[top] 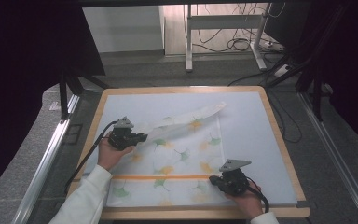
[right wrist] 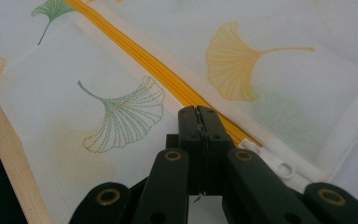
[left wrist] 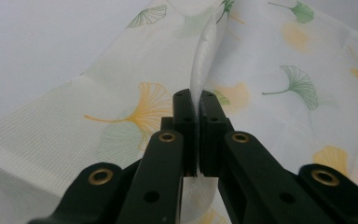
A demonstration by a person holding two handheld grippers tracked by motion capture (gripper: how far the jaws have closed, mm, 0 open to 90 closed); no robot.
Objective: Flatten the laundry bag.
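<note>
The left tongs (left wrist: 195, 105) are clamped on a raised edge of the mesh laundry bag (top: 177, 158), lifted so that it can apparently be folded over, while the right tongs (right wrist: 199, 116) are pressed shut against the bag beside its orange zipper (right wrist: 168, 77), seemingly to pin it flat. The bag is spread on a pale mat (top: 256, 135) covering the wooden desk (top: 279, 140), with a grey floor and cables beyond.

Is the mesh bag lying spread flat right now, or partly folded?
Partly folded: the left tool pinches the mesh bag and has one edge lifted across it.
</note>
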